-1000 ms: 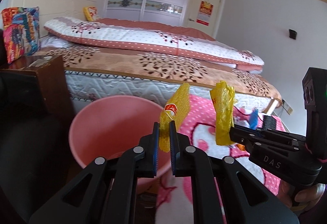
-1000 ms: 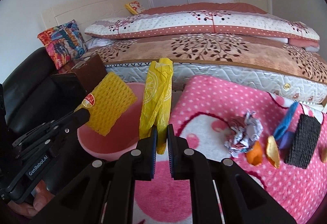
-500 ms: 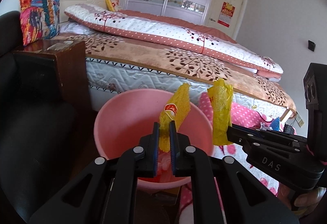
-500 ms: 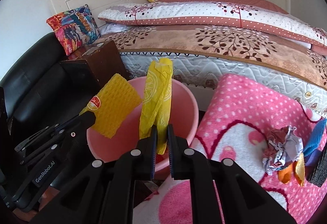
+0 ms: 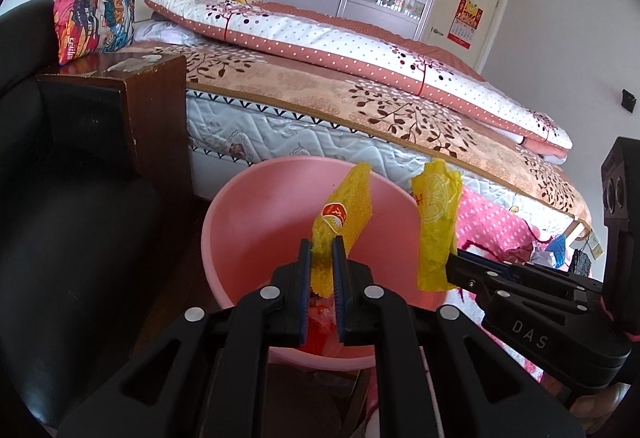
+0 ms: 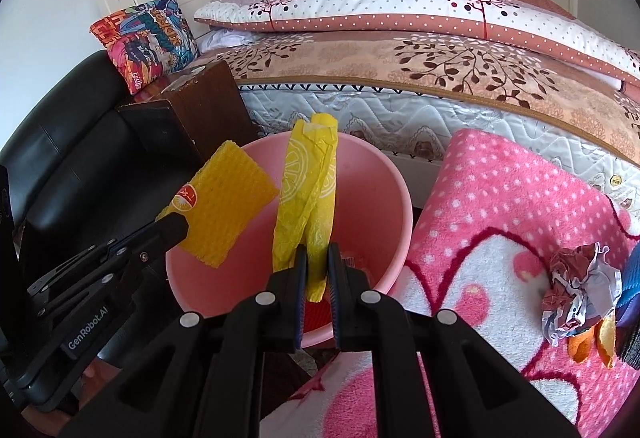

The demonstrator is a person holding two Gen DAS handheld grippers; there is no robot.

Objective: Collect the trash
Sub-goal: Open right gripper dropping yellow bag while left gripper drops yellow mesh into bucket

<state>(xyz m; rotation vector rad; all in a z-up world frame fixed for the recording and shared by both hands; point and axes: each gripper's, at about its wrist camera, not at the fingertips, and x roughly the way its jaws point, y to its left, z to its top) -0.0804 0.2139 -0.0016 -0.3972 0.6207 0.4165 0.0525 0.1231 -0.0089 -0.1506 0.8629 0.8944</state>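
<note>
Hovering over pink bucket [image 5: 256,222]: left gripper [image 5: 321,250], jaws just easing apart, yellow foam net [image 5: 348,206] between; right gripper [image 6: 318,258] pinching upright yellow bag [image 6: 310,194].

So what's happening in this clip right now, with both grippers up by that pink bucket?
A person is collecting trash with two handheld grippers. The left gripper has a yellow foam net sleeve between its fingers over the pink bucket; its jaws have just been opening, so it looks about to drop. The right gripper is shut on a crumpled yellow plastic bag, also over the bucket. More scraps, including a crumpled paper wad, lie on the pink blanket.
</note>
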